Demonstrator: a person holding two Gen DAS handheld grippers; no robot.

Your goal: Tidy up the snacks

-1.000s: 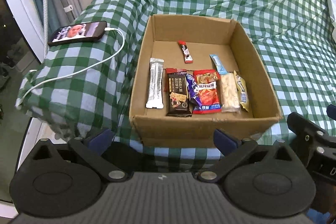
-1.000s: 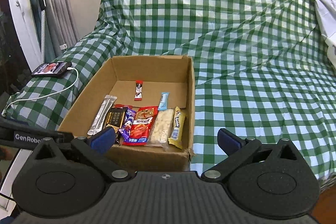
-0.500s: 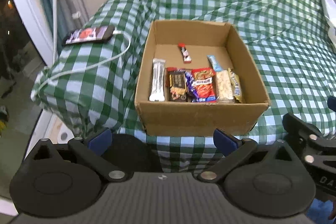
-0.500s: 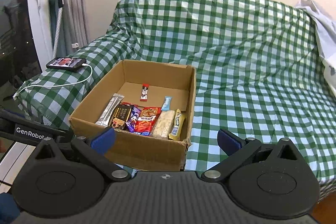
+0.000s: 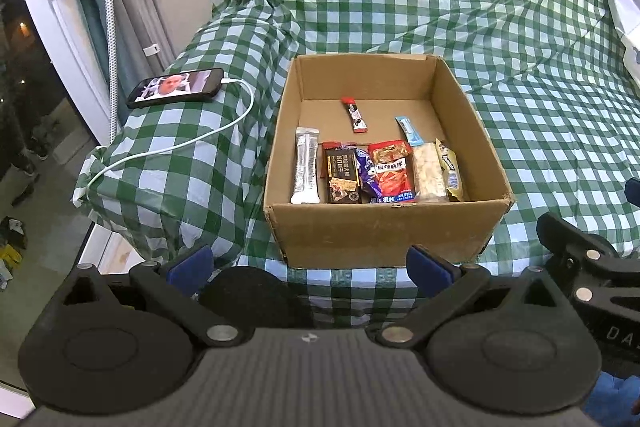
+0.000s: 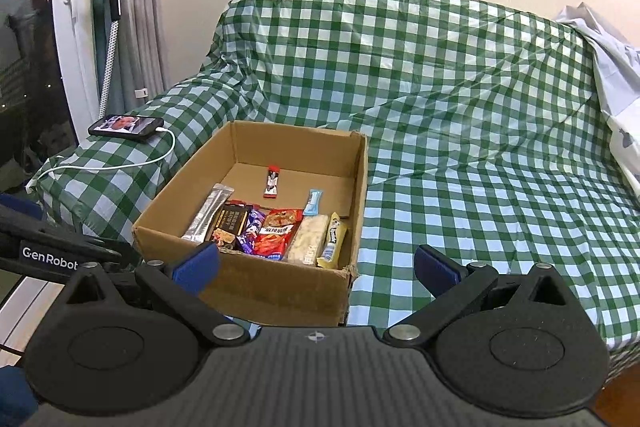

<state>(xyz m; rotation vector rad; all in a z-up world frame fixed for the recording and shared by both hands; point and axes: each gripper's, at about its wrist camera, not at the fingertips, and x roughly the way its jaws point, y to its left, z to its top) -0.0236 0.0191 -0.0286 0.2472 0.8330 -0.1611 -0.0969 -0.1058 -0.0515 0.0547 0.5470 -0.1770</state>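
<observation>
Both my left gripper [image 5: 308, 263] and right gripper [image 6: 316, 265] gape empty, short of the brown cardboard box [image 5: 384, 231] of wrapped snacks [image 5: 390, 173].

From my left wrist view, the cardboard box [image 5: 384, 239] sits on the covered sofa [image 5: 520, 67], with a phone [image 5: 176, 89] on the armrest to its left and a cable [image 5: 172, 147] trailing from the phone toward me. In the box I count a row of snack packets [image 5: 376, 171] lying side by side against the near wall, a small bar [image 5: 354, 115] alone behind them toward the far wall, and another small packet [image 5: 409, 130] to its right, just behind the row.
</observation>
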